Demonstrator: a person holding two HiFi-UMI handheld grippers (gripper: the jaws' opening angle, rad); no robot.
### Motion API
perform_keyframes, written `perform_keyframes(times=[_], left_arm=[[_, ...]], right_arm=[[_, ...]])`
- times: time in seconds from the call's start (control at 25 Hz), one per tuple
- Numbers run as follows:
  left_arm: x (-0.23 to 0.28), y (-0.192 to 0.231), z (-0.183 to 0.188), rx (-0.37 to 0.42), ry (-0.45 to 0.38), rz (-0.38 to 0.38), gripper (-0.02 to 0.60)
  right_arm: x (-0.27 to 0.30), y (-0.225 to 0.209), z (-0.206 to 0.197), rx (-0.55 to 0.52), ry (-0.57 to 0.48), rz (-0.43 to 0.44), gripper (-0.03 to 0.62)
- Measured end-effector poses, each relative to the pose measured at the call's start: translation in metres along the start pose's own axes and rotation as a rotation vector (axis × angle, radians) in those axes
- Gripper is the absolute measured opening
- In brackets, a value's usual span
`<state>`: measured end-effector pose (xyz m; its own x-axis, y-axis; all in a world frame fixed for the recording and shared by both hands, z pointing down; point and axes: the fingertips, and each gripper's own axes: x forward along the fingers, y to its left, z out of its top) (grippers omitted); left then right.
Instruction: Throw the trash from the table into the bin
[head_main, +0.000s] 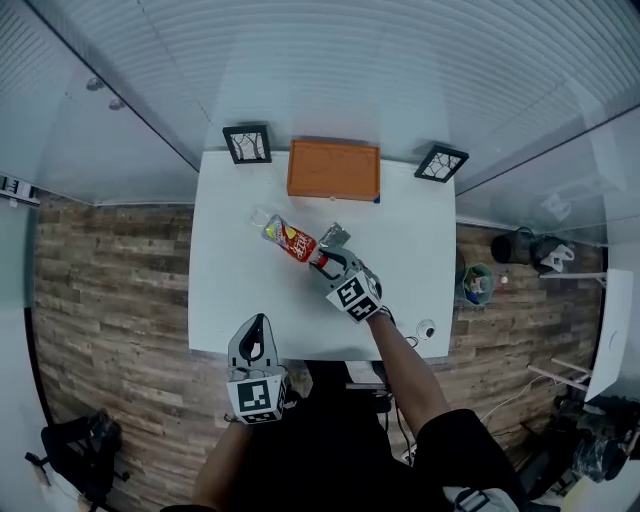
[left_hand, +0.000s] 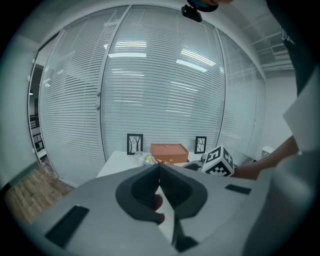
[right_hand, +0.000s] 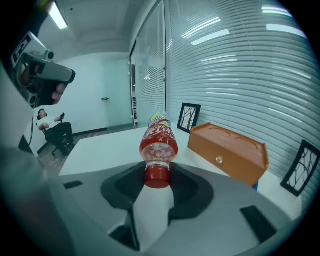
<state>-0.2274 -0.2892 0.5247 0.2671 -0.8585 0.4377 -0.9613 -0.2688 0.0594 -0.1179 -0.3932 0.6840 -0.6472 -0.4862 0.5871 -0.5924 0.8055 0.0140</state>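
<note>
Right gripper view shows my right tongs (right_hand: 157, 172) pinching a plastic bottle (right_hand: 159, 141) by its red cap (right_hand: 157, 178), its long axis running straight out from the jaws with the base pointing away. Seen from the head view, it slants over the white table (head_main: 225, 290), cap toward me and base toward the far left, near the orange box (head_main: 333, 169). My left tongs (head_main: 257, 325) are pressed together on nothing, at the table's near edge.
</note>
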Motion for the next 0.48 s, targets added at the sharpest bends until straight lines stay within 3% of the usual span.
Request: perform_keyframes(times=[0.16, 0.48], left_arm=[[-0.029, -0.004, -0.005, 0.027, -0.048, -0.037, -0.002], [-0.125, 0.007, -0.031, 0.042, -0.139, -0.076, -0.003]], right_arm=[[-0.035, 0.041, 0.017, -0.010, -0.035, -0.092, 0.152], [-0.114, 0.154, 0.054, 0.096, -0.183, -0.261, 0.152]])
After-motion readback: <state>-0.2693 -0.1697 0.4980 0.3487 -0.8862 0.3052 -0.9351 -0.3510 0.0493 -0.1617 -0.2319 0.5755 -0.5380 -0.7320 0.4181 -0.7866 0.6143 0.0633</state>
